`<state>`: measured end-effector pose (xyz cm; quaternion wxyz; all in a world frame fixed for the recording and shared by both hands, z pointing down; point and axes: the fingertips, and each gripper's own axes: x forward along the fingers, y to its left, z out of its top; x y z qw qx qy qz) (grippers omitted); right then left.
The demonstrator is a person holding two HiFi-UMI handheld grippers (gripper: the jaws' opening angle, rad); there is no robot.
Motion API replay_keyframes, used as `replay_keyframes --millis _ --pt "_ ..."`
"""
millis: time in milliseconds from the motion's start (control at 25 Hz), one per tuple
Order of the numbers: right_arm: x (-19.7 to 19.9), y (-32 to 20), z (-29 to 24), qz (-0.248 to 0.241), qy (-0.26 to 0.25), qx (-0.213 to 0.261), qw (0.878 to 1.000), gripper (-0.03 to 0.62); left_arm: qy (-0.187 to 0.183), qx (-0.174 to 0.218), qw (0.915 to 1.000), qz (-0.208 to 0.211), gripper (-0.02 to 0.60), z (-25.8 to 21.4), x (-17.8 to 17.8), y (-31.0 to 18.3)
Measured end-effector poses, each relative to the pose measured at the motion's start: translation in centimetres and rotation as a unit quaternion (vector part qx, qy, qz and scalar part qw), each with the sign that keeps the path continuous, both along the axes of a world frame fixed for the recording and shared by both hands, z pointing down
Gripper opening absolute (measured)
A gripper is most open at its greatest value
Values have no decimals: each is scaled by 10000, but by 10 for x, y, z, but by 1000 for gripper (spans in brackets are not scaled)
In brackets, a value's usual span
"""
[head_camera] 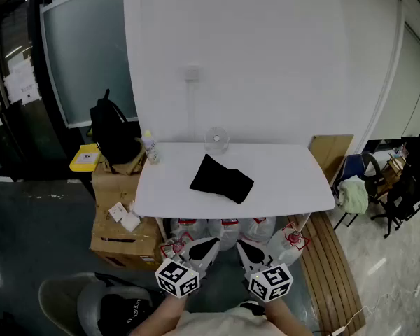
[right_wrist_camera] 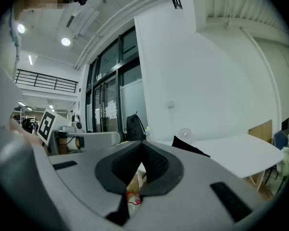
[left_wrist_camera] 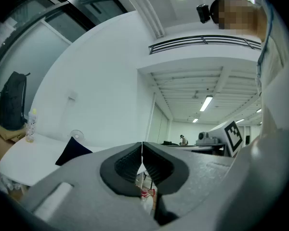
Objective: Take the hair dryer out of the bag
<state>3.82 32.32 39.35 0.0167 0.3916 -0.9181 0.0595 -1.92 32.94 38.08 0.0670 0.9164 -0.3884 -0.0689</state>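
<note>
Seen from above, the left hand-held gripper is held low and close to the person's body, short of the near edge of a white worktop. It points level toward the worktop with its jaws pressed fully together and nothing between them.

Ahead of it, near the middle of the worktop, lies a soft black bag, well apart from both tools. The bag's long axis runs on a slant, from its far left end to its near right end. The hair dryer cannot be seen and is presumably still inside. Which end of the bag is the mouth cannot be told from here.

To the right, the right hand-held gripper sits just beside the left one, also level, closed tight and empty.

The bag lies straight ahead, roughly between the two, so neither is clearly nearer. Only the bag's near right end leans toward the right tool. Both must reach forward over the edge and open first
</note>
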Motion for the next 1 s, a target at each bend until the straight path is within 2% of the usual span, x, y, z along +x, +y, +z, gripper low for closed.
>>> replay_keyframes --millis 480,680,1000 --pt "-17 -7 -3 -84 16 17 10000 14 118 -39 9999 -68 11 0 -17 -6" --pt "-17 -15 -12 -135 -46 244 9996 15 163 -150 9997 -41 12 8 -17 -16" --pt "-11 -71 0 -199 -131 118 9996 18 84 -299 9995 -49 12 22 -18 -67"
